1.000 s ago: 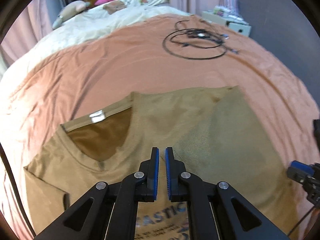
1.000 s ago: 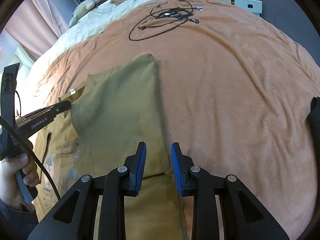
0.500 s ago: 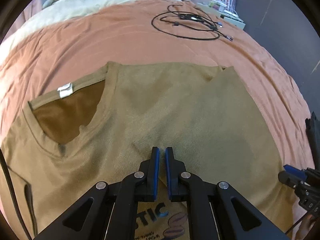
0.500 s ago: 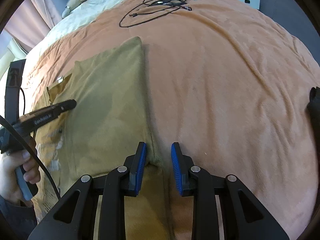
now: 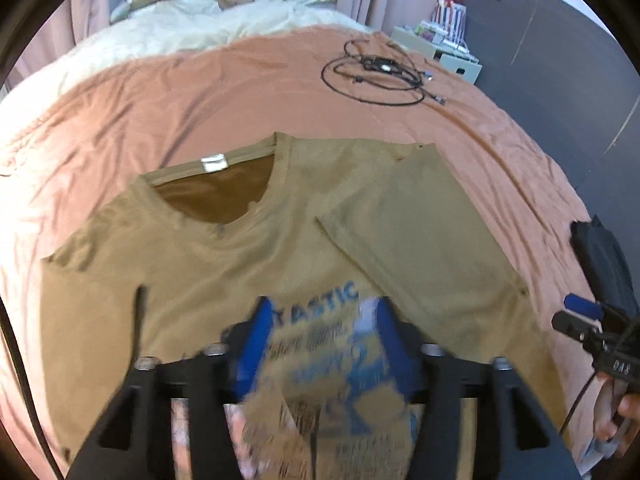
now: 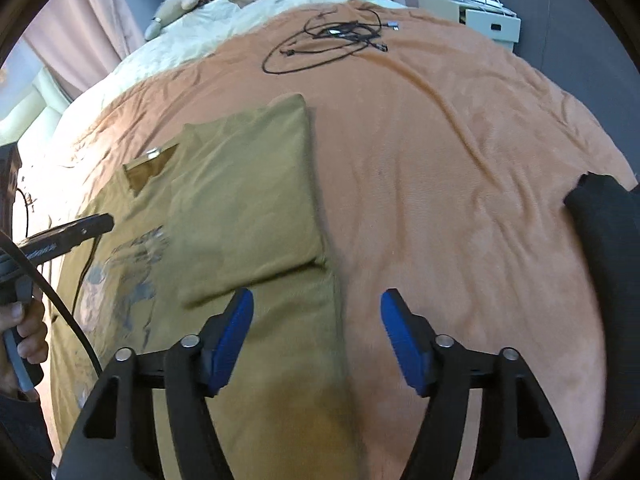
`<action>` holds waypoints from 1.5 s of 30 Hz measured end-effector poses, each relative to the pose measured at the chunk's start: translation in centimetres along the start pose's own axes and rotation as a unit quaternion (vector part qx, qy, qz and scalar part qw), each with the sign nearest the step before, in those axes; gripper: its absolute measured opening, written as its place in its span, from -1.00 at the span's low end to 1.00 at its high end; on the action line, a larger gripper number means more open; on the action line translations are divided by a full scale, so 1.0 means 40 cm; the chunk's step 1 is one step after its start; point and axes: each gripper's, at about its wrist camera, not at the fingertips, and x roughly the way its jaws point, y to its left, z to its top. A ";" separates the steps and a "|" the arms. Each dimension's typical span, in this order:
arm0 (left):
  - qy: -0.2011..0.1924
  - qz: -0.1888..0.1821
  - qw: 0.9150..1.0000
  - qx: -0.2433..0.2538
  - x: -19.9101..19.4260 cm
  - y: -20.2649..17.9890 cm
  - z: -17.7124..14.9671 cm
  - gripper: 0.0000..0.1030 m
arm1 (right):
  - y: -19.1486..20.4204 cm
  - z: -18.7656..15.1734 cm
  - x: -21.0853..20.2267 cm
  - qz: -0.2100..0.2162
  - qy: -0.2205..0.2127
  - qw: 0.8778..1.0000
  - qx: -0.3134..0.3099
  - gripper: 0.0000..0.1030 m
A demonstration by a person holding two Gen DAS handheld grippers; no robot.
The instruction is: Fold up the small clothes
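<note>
The left gripper (image 5: 324,344) hangs over the printed chest of the olive T-shirt (image 5: 208,264), its blue pads blurred and its jaws opening; the shirt's blue lettering shows in the gap between them, and the pads press on nothing. The right gripper (image 6: 316,336) hangs over the shirt's right-hand edge, jaws opening too and already wide apart: its left pad is over the olive cloth, its right pad over the bare orange blanket (image 6: 460,168), with nothing gripped.

The T-shirt lies flat on the blanket that covers the bed, collar away from the grippers, with a white label (image 5: 214,163) inside the back of the neck. One side of the shirt is folded inward, so a long panel (image 6: 248,200) lies on top of the body, its folded edge straight along the blanket and its inner edge reaching the print. The other sleeve, on the far side from that fold, lies spread out flat.

Beyond the shirt's collar, well apart from it, a loose coil of black cable (image 5: 376,80) rests on the blanket. Past the cable a white cabinet (image 6: 480,20) stands beside the bed. Behind the shirt the blanket gives way to cream bedding (image 5: 200,28) with a plush toy (image 6: 176,8) and pink fabric on it. To the right of the shirt, at the blanket's edge, lies a dark garment (image 6: 600,224).
</note>
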 end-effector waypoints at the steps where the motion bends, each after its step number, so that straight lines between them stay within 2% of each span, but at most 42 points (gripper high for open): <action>1: -0.005 -0.001 1.000 0.000 -0.027 0.003 -0.019 0.34 | 0.007 -0.016 -0.020 -0.003 -0.003 1.000 -0.002 0.47; 5: -0.022 -0.005 1.000 -0.005 -0.122 0.019 -0.090 0.77 | 0.026 -0.059 -0.082 -0.008 -0.013 1.000 -0.011 0.60; 7: -0.034 -0.003 0.999 -0.003 -0.165 0.025 -0.125 0.84 | 0.033 -0.084 -0.116 -0.015 -0.018 1.000 -0.010 0.64; 13: -0.049 -0.005 0.999 -0.006 -0.278 0.052 -0.225 0.86 | 0.054 -0.158 -0.204 -0.021 -0.030 0.999 -0.016 0.70; 18: -0.067 0.009 0.997 -0.021 -0.368 0.078 -0.310 0.86 | 0.067 -0.215 -0.271 -0.023 -0.046 0.998 -0.020 0.71; 25: -0.091 0.027 0.995 -0.039 -0.484 0.125 -0.452 0.86 | 0.039 -0.300 -0.363 -0.002 -0.076 0.997 -0.029 0.71; 28: -0.082 0.027 0.995 -0.053 -0.511 0.154 -0.522 0.86 | 0.003 -0.350 -0.399 0.008 -0.092 0.995 -0.034 0.71; 31: -0.071 0.021 0.995 -0.071 -0.531 0.193 -0.593 0.86 | -0.031 -0.384 -0.405 0.005 -0.079 0.996 -0.030 0.71; 34: -0.066 0.038 0.993 -0.088 -0.553 0.226 -0.667 0.87 | -0.050 -0.420 -0.426 0.015 -0.080 0.996 -0.043 0.71; 36: -0.067 0.049 0.992 -0.100 -0.570 0.244 -0.707 0.97 | -0.055 -0.445 -0.444 -0.005 -0.094 0.993 -0.065 0.71; 38: -0.070 0.056 0.990 -0.113 -0.585 0.263 -0.744 0.99 | -0.061 -0.477 -0.454 -0.004 -0.101 0.992 -0.080 0.71; 41: -0.065 0.080 0.987 -0.126 -0.607 0.287 -0.799 0.99 | -0.069 -0.522 -0.457 0.012 -0.093 0.991 -0.091 0.71; 45: -0.056 0.101 0.985 -0.125 -0.626 0.295 -0.863 0.99 | -0.086 -0.557 -0.469 -0.006 -0.086 0.991 -0.098 0.71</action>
